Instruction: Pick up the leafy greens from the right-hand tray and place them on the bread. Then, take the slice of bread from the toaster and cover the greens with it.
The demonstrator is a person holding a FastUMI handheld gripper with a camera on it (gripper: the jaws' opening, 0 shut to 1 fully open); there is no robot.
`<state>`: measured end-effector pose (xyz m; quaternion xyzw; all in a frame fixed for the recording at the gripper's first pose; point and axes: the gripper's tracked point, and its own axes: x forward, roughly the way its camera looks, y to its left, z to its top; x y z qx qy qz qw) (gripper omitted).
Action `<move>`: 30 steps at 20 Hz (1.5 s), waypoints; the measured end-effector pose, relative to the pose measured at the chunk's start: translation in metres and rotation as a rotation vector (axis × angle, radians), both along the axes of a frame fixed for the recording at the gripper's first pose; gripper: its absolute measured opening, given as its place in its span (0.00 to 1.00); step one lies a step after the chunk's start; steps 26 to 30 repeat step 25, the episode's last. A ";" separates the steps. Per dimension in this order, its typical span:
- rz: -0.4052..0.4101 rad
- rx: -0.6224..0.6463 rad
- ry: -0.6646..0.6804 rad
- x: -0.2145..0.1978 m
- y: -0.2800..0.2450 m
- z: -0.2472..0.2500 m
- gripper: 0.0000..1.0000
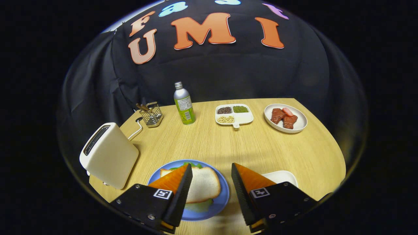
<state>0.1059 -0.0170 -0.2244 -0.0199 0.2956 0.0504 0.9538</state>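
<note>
Nearest to me, the hand-held gripper (211, 173) is hovering over the front of the worktop (209, 143) with its two fingers spread wide apart and nothing between them, so it is released. Just under and ahead of my left finger, a blue plate (221, 199) is sitting on the wood, and a slice of bread (203, 186) is lying on top of it. Leafy greens (192, 164) are peeking out from beneath that slice at its far edge and again at its near edge, so the greens are lying covered on the plate. A second slice seems to be showing at the far left corner under the greens, though my finger is hiding most of it.

Behind my right finger, a white tray (281, 176) is resting near the front right of the worktop; I am seeing just its far rim.

To the left of the plate, a white toaster (109, 155) is standing tilted in my view, its slot looking dark, with a white cord running back from it.

Farther off, a wire basket (152, 114) holding some utensils is sitting at the back left, and a green and silver bottle (184, 104) is standing upright beside it. Right of the bottle, a divided white dish (234, 115) is holding dark, green and pale beans in separate compartments. Beyond that, a round white plate (285, 118) is carrying pieces of reddish meat.
</note>
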 end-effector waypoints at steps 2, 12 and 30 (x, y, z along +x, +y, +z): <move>-0.012 0.006 -0.020 0.000 -0.011 0.015 0.82; -0.053 -0.110 -0.224 0.000 -0.075 0.128 0.98; -0.004 -0.095 -0.445 -0.026 -0.025 0.224 0.98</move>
